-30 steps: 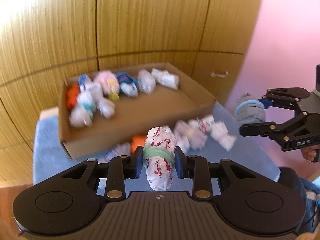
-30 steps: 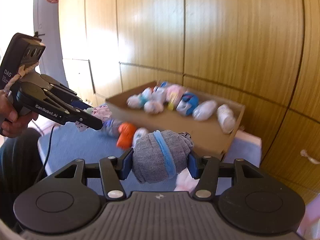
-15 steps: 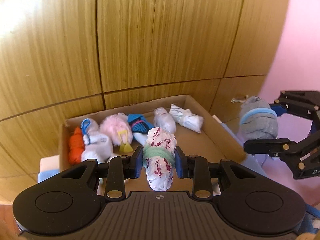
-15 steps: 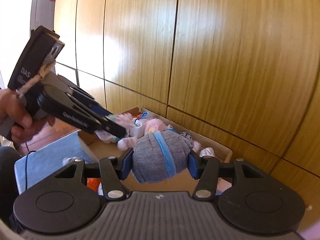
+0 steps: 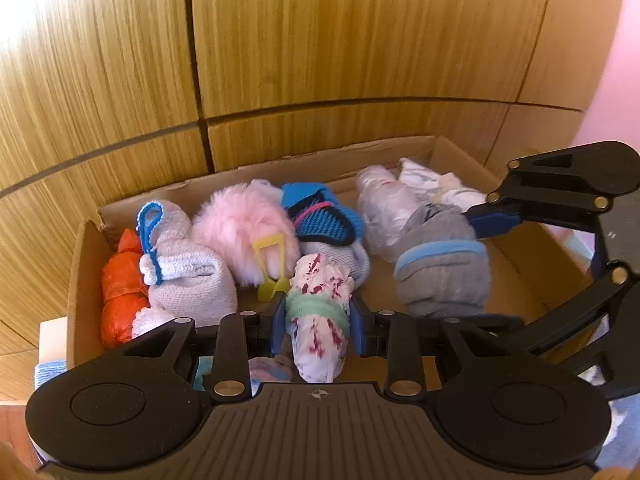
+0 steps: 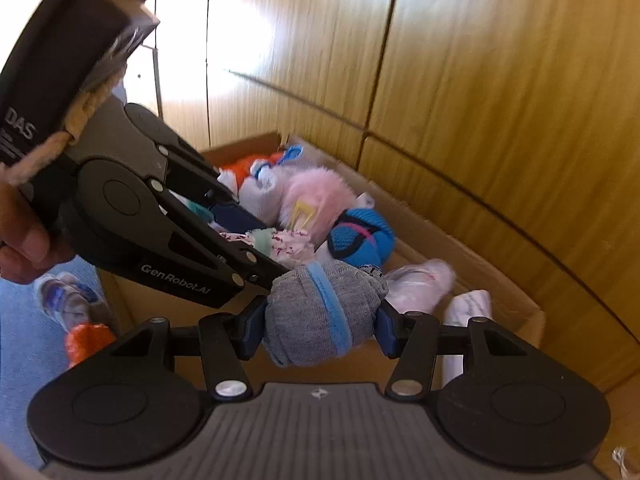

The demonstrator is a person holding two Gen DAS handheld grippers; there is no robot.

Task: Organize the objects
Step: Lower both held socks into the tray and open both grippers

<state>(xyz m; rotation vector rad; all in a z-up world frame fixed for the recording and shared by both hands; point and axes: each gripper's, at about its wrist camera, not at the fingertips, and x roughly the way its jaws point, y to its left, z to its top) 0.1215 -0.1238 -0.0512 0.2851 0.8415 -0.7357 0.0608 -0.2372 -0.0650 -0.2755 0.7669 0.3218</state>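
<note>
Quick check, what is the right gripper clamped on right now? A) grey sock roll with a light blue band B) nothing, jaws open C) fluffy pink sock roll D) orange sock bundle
A: the right gripper has both jaws pressed against the grey sock roll with a light blue band, held over the cardboard box.

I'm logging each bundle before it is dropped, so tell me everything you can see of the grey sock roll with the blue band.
The grey sock roll is a soft knitted bundle, rolled into a plump lump with a light blue band wrapped around it. The right gripper is shut on it, one blue pad pressed into each side. It hangs above the open floor of the cardboard box, close to a clear plastic-wrapped bundle. Whether it touches that bundle is unclear.
</note>
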